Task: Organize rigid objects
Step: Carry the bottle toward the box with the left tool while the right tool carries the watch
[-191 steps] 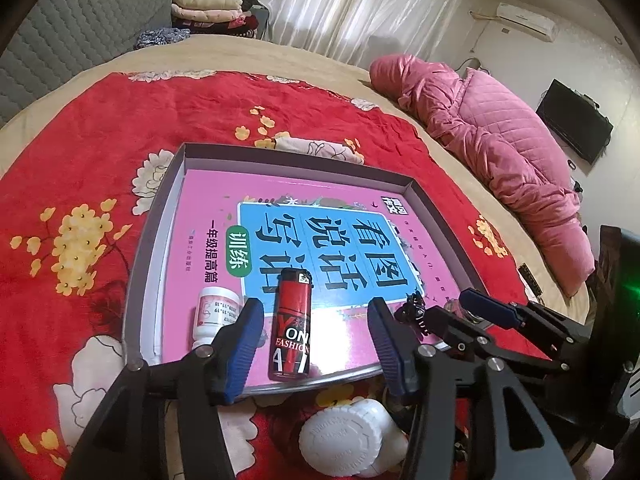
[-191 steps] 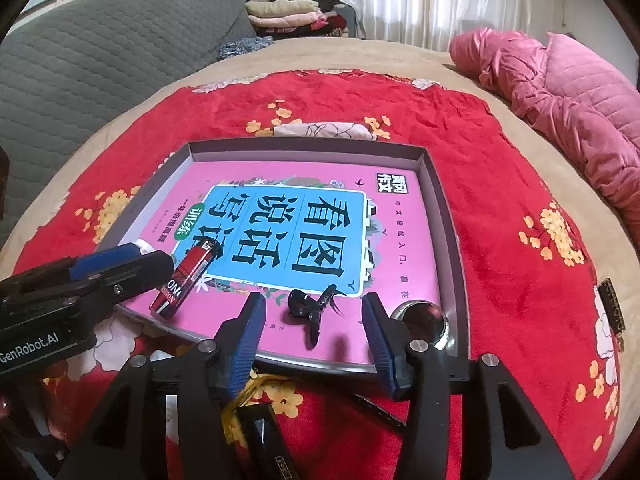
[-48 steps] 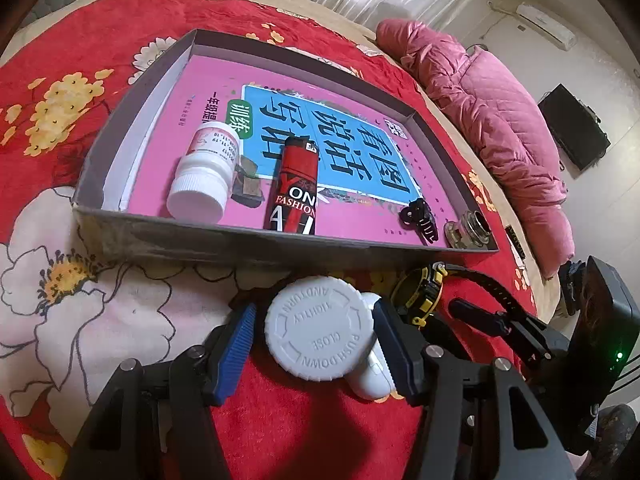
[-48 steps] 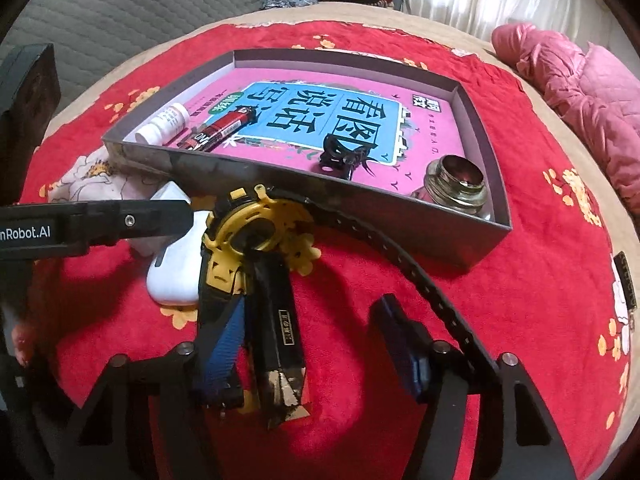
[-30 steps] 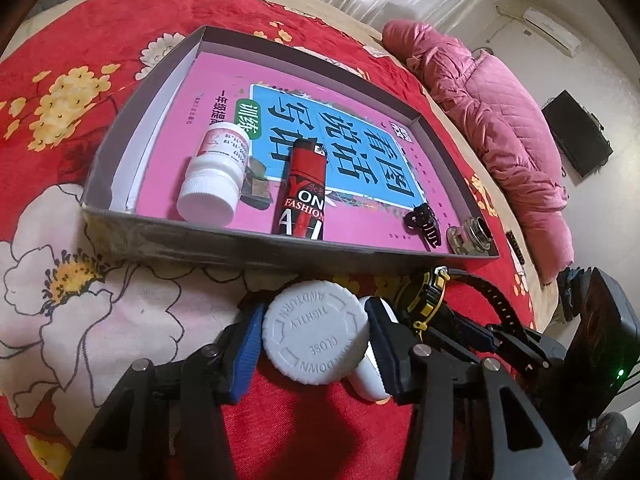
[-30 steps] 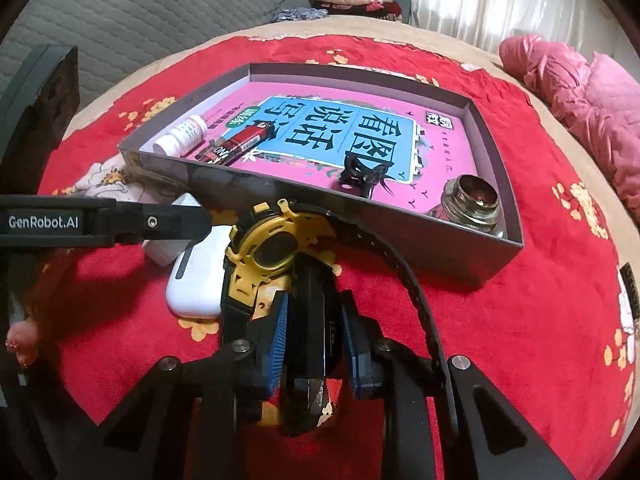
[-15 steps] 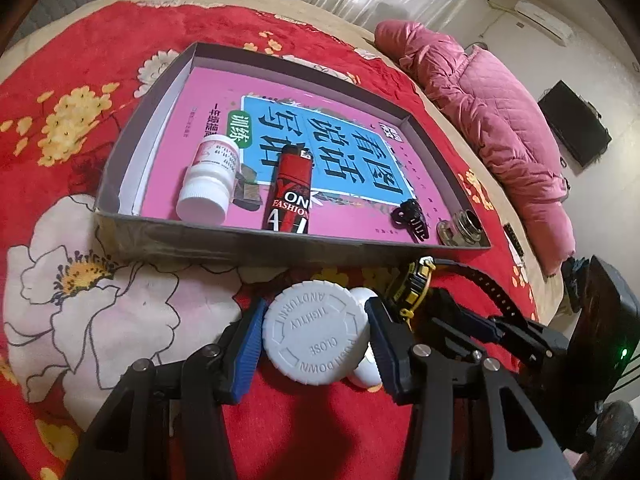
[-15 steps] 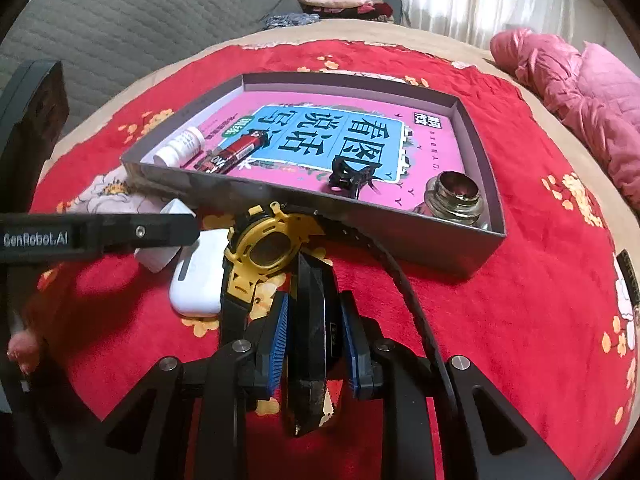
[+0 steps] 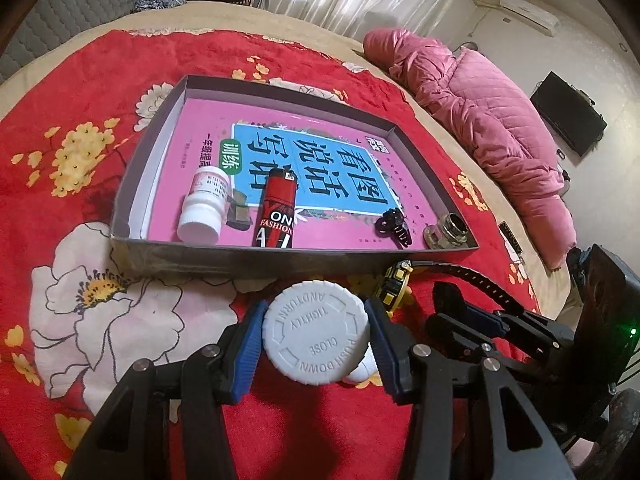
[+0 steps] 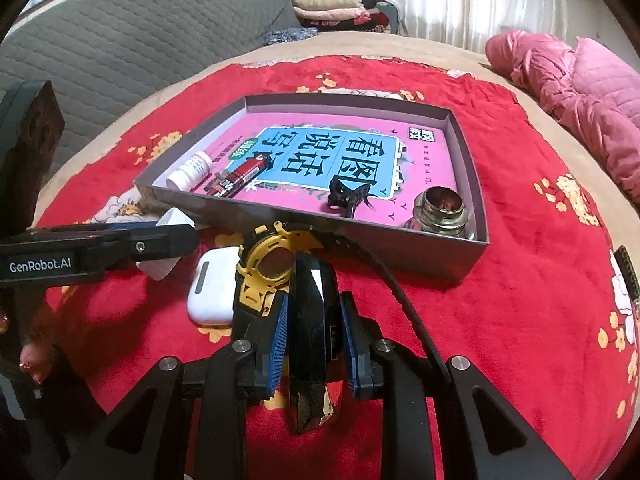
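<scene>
Left tongs [image 9: 316, 336] grip a white bottle [image 9: 316, 338] by its cap, just short of the grey tray [image 9: 240, 258] on the bed. Right tongs [image 10: 314, 330], narrow, clamp a flat black object [image 10: 310, 320] beside the yellow-cased watch [image 10: 272, 264] and white earbud case [image 10: 214, 286]. Step in hand, as judged: carrying both items to the tray. The next move calls for clearing the near wall, then setting each down beside the lighter [image 9: 276, 214] and small bottle [image 9: 204, 204].
</scene>
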A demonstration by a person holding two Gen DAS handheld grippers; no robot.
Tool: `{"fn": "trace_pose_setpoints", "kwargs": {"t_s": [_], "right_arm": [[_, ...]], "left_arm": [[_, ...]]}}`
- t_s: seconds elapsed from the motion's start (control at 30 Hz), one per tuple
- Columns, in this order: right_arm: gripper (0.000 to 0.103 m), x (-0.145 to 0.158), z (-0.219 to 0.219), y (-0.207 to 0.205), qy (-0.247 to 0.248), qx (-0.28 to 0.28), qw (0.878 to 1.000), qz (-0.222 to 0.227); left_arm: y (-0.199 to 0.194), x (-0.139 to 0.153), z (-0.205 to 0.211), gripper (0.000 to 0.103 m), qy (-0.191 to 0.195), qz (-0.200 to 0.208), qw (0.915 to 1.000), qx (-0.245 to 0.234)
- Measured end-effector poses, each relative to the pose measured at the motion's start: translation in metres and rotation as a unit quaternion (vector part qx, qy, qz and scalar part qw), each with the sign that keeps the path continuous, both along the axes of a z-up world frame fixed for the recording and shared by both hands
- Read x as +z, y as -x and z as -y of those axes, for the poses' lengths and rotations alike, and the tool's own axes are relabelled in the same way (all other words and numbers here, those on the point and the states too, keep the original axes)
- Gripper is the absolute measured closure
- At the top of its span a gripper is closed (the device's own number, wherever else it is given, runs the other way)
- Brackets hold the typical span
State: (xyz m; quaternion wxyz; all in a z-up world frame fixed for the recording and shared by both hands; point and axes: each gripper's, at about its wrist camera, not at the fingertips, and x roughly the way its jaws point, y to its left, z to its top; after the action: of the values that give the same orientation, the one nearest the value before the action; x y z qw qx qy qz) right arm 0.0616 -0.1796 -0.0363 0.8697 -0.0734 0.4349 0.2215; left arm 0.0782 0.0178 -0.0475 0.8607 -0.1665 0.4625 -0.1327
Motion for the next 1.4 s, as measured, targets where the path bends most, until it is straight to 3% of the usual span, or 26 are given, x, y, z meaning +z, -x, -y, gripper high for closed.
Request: {"fn": "trace_pose_setpoints", "kwargs": {"t_s": [0.8, 1.4], "right_arm": [[0.078, 0.046, 0.008, 0.008, -0.051, -0.011, 0.997, 0.051], [0.078, 0.067, 0.011, -0.003, -0.078, -0.031, 0.994, 0.073]], "left_arm": [[0.014, 0.034, 0.013, 0.053, -0.023, 0.044, 0.9987, -0.009], [-0.001, 0.054, 0.02, 0.053, -0.031, 0.061, 0.9977, 0.002]]}}
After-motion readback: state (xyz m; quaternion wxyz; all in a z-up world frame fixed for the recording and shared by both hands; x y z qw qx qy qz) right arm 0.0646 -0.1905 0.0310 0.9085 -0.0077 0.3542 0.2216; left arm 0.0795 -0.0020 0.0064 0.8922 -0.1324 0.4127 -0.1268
